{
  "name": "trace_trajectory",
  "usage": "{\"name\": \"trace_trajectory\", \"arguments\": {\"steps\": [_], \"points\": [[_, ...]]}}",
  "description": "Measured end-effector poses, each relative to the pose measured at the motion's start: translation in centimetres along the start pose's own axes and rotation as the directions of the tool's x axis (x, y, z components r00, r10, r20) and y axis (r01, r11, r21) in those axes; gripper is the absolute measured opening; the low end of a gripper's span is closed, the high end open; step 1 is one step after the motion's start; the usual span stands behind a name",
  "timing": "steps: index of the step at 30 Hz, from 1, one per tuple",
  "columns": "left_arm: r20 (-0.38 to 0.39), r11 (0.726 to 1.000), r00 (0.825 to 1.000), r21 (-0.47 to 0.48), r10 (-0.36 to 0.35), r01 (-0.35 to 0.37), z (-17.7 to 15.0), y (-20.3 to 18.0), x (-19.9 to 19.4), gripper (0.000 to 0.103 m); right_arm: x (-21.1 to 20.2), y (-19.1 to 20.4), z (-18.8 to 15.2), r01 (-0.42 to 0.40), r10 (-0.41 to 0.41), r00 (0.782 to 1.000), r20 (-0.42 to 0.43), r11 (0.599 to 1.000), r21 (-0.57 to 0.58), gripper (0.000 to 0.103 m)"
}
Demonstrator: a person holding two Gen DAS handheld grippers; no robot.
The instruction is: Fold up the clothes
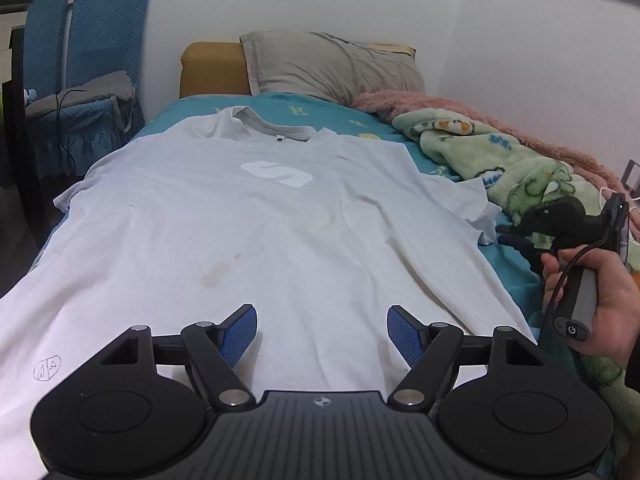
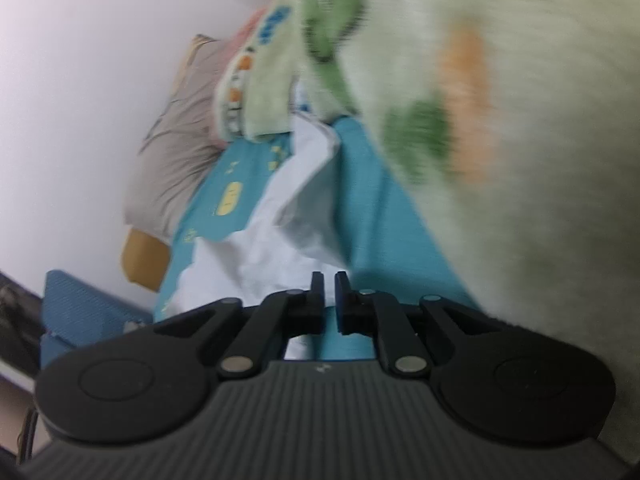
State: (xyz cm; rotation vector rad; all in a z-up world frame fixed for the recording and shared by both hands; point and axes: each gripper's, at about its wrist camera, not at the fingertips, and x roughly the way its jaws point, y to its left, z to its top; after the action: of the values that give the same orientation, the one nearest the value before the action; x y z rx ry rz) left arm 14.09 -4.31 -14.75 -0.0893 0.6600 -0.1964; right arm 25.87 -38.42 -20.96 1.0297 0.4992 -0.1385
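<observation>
A white T-shirt (image 1: 256, 232) lies spread flat on the bed, collar at the far end, with a white logo on the chest and a faint stain lower down. My left gripper (image 1: 322, 332) hovers over the shirt's lower part with its blue pads wide open and empty. My right gripper (image 1: 508, 234) is at the right side of the bed, next to the shirt's right sleeve (image 1: 476, 208). In the right wrist view, rolled sideways and blurred, its fingers (image 2: 329, 292) stand almost together just short of the crumpled sleeve (image 2: 288, 236), with nothing between them.
The bed has a teal sheet (image 1: 516, 264). A green patterned blanket (image 1: 500, 160) and a pink blanket (image 1: 440, 104) lie along the right edge by the wall. A grey pillow (image 1: 328, 64) is at the head. Blue chairs (image 1: 88, 64) stand at the left.
</observation>
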Motion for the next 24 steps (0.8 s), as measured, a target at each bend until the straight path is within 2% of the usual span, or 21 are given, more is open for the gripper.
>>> {"name": "trace_trajectory", "arguments": {"steps": [1, 2, 4, 7, 10, 15, 21, 24], "points": [[-0.002, 1.0, 1.0, 0.0, 0.001, -0.001, 0.0, 0.0, 0.1, 0.074, 0.1, 0.3, -0.2, -0.006, 0.006, 1.0, 0.003, 1.0, -0.009, 0.057], [-0.003, 1.0, 1.0, 0.001, 0.002, -0.002, 0.0, 0.0, 0.2, 0.074, 0.2, 0.5, -0.4, -0.01, 0.01, 1.0, 0.008, 1.0, -0.017, 0.078], [-0.005, 1.0, 1.0, 0.002, 0.004, -0.004, 0.0, -0.1, 0.4, 0.074, 0.6, 0.7, -0.8, -0.022, 0.022, 1.0, 0.005, 1.0, -0.016, 0.079], [-0.01, 1.0, 1.0, 0.003, 0.004, -0.004, -0.1, -0.1, 0.8, 0.074, 2.1, 0.7, -1.2, -0.035, 0.036, 0.998, -0.048, 0.999, 0.031, 0.078], [-0.017, 1.0, 1.0, 0.0, 0.0, 0.0, -0.2, 0.0, 1.0, 0.074, 3.5, 1.5, -1.2, 0.004, -0.003, 0.999, -0.047, 1.0, 0.01, 0.077], [-0.04, 1.0, 0.999, -0.019, -0.004, 0.003, -0.4, 0.3, 1.6, 0.074, 4.7, 2.4, -1.3, 0.03, -0.029, 0.999, 0.017, 0.999, -0.038, 0.077], [-0.041, 0.999, 0.999, -0.043, -0.008, 0.006, -0.4, 0.5, 1.5, 0.074, 5.8, 2.2, -1.3, -0.051, 0.06, 0.993, 0.1, 0.995, -0.087, 0.075], [-0.037, 0.999, 0.999, -0.046, -0.01, 0.009, -0.4, 0.4, 1.6, 0.074, 6.4, 2.3, -1.2, -0.043, 0.055, 0.991, 0.124, 0.994, -0.099, 0.073]]}}
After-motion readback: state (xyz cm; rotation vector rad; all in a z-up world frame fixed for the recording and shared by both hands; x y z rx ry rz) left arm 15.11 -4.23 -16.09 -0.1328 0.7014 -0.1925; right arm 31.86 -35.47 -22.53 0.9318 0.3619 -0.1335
